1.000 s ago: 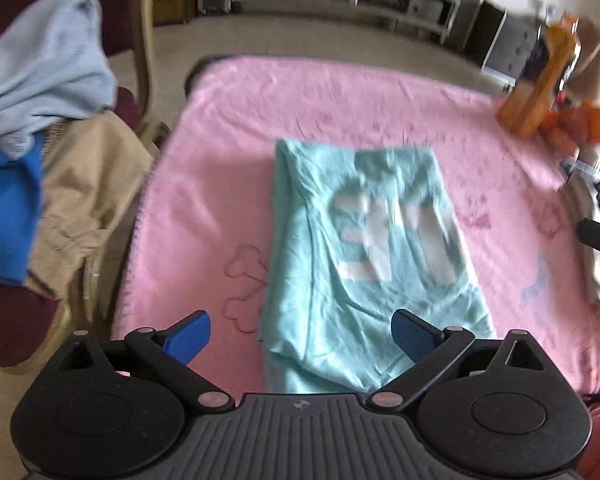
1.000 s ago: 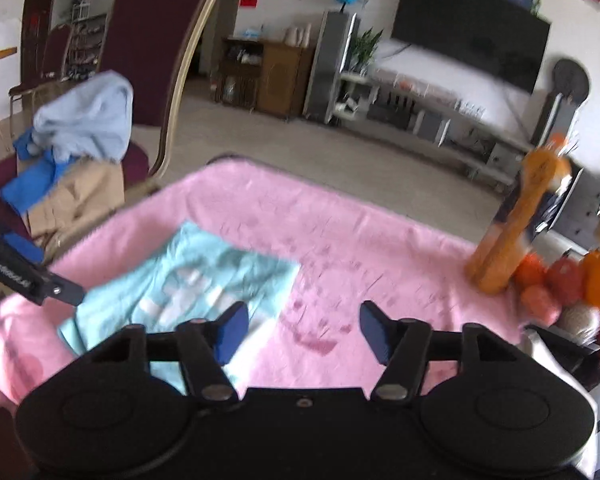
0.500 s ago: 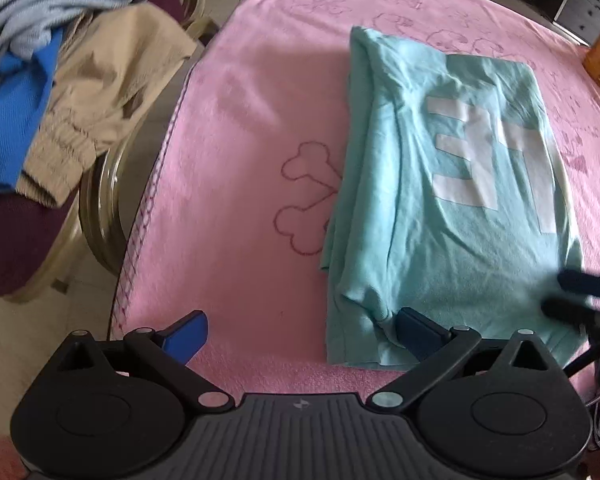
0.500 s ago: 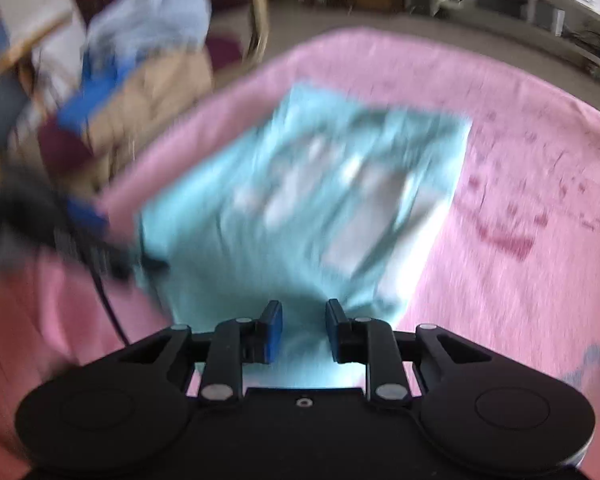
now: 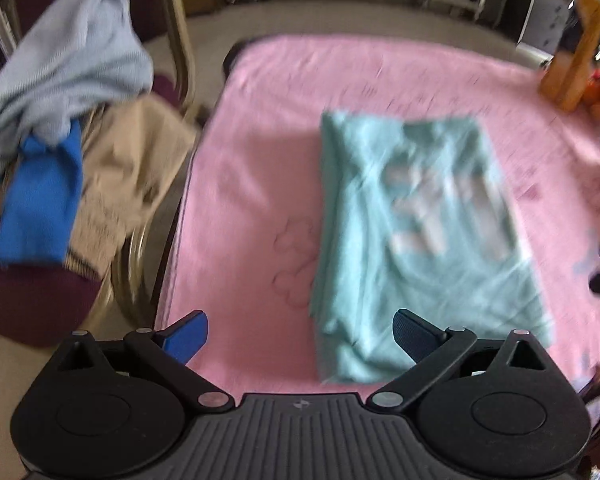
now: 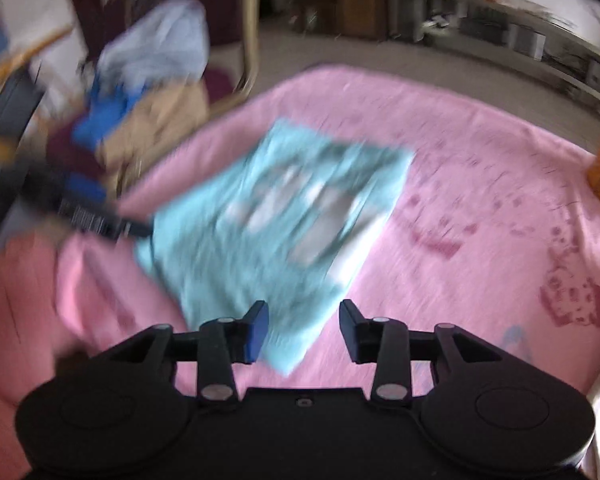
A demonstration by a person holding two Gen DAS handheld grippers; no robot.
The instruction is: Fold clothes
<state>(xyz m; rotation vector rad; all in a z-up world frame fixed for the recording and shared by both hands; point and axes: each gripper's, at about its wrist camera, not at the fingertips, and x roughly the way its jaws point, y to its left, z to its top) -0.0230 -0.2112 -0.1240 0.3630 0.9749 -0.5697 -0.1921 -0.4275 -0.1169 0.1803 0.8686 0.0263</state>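
The light blue shirt (image 5: 412,236) lies folded flat on the pink blanket (image 5: 260,152), just in front of both grippers, and half a second ago the right gripper (image 6: 303,330) was nearly pinched shut over its near corner, but now its jaws are opening and nothing is held between them. The left gripper (image 5: 300,334) is spread wide and empty as before, with its right finger over the shirt's near edge, so I think this fold is finished and the shirt has been let go. The big white letters on the shirt are too blurry to read, and more clothes (image 5: 60,120) wait in a pile on the chair (image 5: 180,40) off to the left.
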